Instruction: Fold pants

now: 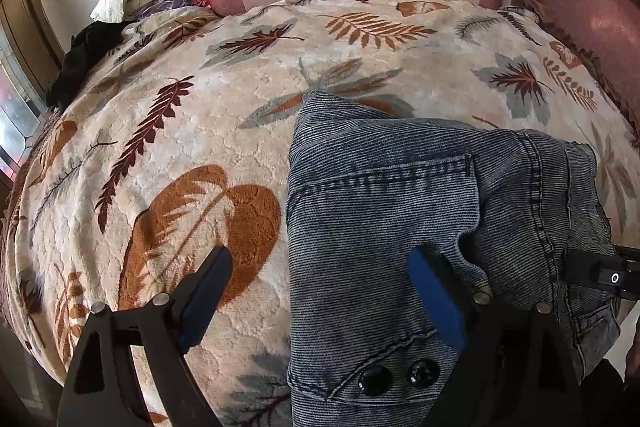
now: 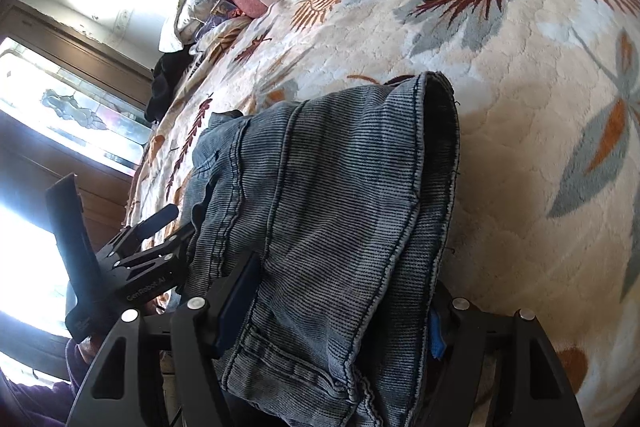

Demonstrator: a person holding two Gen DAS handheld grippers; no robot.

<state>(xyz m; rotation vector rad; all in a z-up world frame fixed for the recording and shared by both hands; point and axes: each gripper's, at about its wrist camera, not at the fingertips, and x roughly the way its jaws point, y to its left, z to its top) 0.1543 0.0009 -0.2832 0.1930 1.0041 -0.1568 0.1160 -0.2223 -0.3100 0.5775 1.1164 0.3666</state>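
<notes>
Bed blanket, leaf-patterned, carries folded denim pants near its front edge; left gripper spread wide, apparently just releasing, right gripper straddling the fold, likely to press it, grip unclear.

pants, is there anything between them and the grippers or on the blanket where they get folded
Nothing visible. The pants already lie between the open fingers of the left gripper and the right gripper. The leaf blanket around them shows no loose items; the black cloth sits off at its far edge.
</notes>
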